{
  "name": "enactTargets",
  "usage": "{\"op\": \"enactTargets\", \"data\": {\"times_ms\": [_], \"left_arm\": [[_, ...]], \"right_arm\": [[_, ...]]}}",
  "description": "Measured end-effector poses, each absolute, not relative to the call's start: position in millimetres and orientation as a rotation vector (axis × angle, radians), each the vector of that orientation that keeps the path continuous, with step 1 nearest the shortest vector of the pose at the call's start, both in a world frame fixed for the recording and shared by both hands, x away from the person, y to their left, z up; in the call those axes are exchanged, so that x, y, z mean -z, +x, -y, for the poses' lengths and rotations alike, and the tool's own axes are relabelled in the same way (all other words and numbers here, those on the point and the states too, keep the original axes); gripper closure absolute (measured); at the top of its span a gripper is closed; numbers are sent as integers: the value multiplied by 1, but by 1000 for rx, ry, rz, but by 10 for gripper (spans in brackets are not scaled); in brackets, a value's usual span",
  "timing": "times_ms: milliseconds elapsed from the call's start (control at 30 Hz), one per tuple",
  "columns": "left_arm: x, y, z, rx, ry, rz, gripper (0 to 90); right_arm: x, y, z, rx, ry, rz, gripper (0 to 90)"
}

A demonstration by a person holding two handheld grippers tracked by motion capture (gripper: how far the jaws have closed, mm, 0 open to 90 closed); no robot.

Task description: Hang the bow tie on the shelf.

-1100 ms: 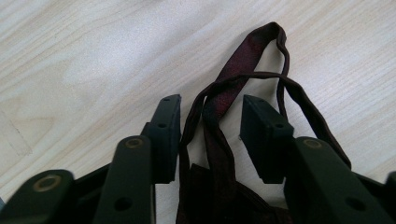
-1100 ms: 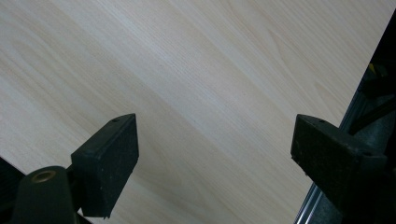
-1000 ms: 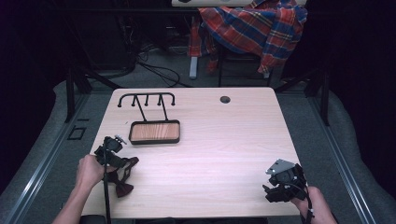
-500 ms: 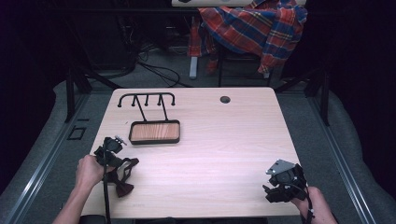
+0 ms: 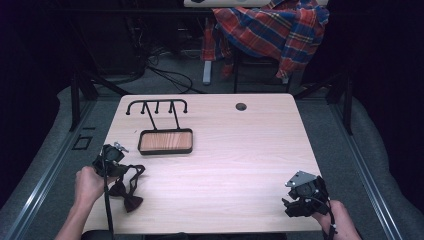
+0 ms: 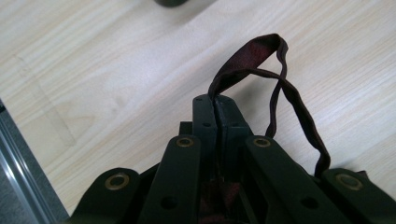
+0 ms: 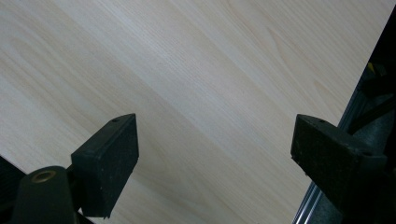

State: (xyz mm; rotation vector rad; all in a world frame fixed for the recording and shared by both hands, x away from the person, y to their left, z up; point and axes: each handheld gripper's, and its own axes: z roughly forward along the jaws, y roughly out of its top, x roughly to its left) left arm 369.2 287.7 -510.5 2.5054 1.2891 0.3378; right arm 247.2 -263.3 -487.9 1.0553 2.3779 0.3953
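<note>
Near left, our left gripper [image 6: 217, 109] pinches the bow tie strap [image 6: 280, 88]; near right, our right gripper [image 7: 215, 149] stands spread, holding nothing.

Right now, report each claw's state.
Left claw: closed on the bow tie's strap.
Right claw: open, holding nothing, over the table.

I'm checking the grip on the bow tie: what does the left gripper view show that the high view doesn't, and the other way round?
Left gripper view alone: the left gripper has its jaws shut on the strap of the dark red bow tie.

High view alone: the bow itself lying on the table, the stand with its wooden tray, and the right gripper apart at the near right corner.

Both: the left gripper, the strap loop, and the pale wooden tabletop.
</note>
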Motion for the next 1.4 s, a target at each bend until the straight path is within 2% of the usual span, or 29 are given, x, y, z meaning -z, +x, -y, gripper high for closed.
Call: {"op": "enactTargets", "data": {"times_ms": [667,1400], "left_arm": [[481,353,-291,-447,2394,-1255,879],[451,358,-294,-538,2313,-1259,881]], "right_arm": [[488,247,264,-388,1064,-2376,148],[489,248,263,-397,1070,-2374,148]]}}
